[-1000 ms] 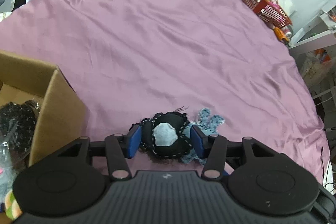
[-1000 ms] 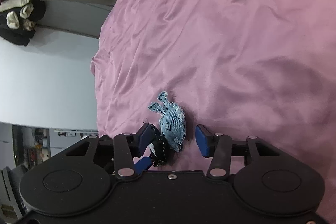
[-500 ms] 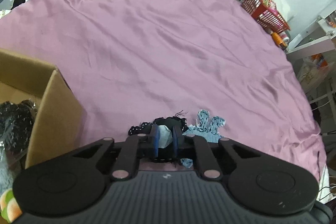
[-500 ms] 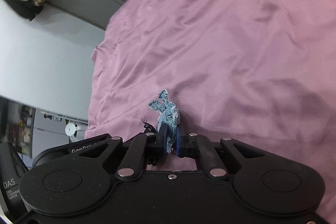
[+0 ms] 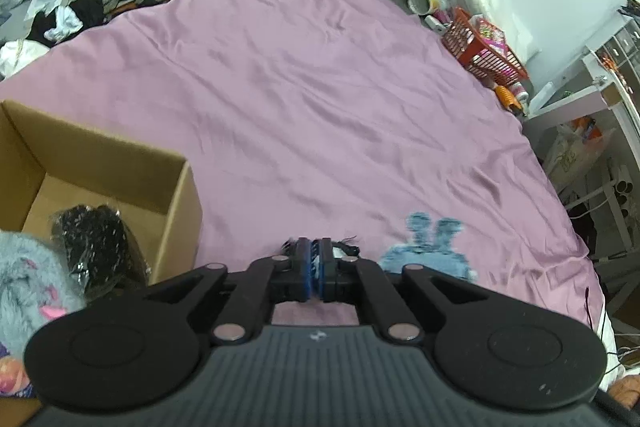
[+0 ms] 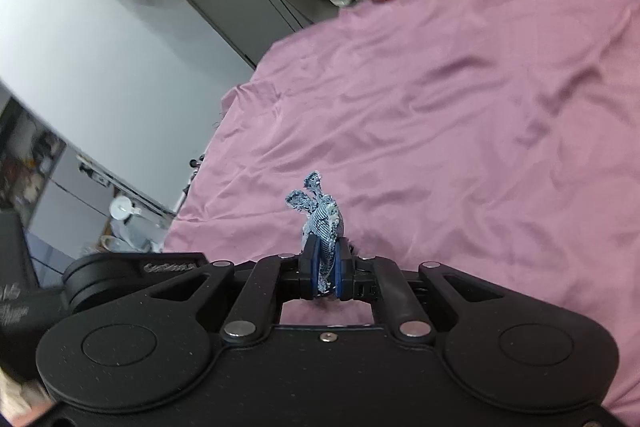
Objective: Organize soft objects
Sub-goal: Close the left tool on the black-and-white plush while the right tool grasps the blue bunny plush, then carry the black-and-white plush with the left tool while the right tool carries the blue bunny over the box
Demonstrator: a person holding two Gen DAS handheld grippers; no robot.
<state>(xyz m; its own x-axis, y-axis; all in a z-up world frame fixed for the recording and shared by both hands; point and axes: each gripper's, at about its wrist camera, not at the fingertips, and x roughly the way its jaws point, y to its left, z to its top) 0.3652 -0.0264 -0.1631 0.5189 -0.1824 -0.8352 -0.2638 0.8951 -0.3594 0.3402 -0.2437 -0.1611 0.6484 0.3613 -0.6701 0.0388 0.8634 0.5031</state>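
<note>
My left gripper (image 5: 316, 269) is shut on a small black soft toy (image 5: 347, 249), of which only frayed black bits show around the blue pads. Just to its right, a blue denim bunny (image 5: 428, 251) is raised above the purple bedsheet (image 5: 320, 107). In the right wrist view my right gripper (image 6: 325, 267) is shut on that denim bunny (image 6: 322, 215), whose ears point up and away. An open cardboard box (image 5: 120, 163) stands at the left, holding a black bagged item (image 5: 96, 239) and a grey fluffy toy (image 5: 24, 279).
A red basket (image 5: 484, 51) with bottles and jars sits past the bed's far right corner. White shelves (image 5: 600, 131) line the right side. Clothes and shoes (image 5: 80, 11) lie on the floor beyond the far edge. The left gripper's body (image 6: 132, 275) shows beside the right one.
Both grippers went from open to shut, the left on the black toy and the right on the denim bunny. Both have since lifted, and the two toys have come apart.
</note>
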